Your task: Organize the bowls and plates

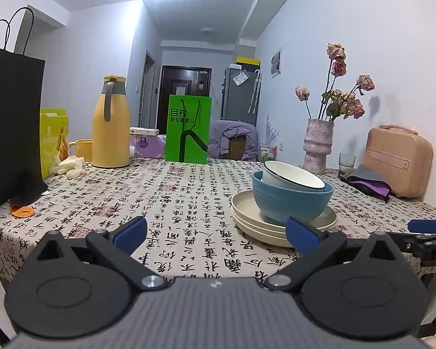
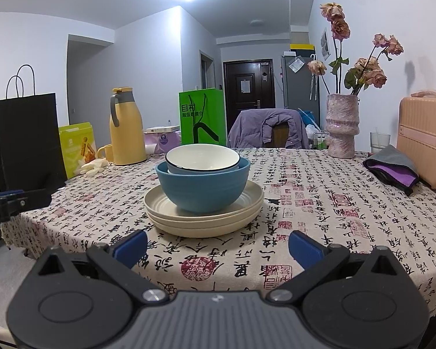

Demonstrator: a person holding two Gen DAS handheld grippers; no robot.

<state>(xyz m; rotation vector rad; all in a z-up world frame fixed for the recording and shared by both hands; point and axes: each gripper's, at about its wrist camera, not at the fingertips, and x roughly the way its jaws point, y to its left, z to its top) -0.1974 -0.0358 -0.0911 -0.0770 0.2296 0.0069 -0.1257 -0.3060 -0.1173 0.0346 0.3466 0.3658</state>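
Calligraphy-print tablecloth (image 1: 171, 192) covers the table. Left wrist view: the left gripper (image 1: 216, 232), jaws apart and empty, has the stacked plates (image 1: 247, 218) and nested bowls (image 1: 287, 200) ahead toward its right. Right wrist view: the right gripper (image 2: 218, 245), also spread and empty, faces the stack near the table's front edge almost squarely, so it looks better placed.

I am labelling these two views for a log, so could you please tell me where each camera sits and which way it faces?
Left wrist: behind the open left tool, low at the near table edge, facing the hallway; dish stack to its right, right tool at right edge.
Right wrist: behind the open right tool, facing the blue bowl head-on; left tool at left edge.
Shared: white bowl, stacked plates, yellow thermos, green bag.
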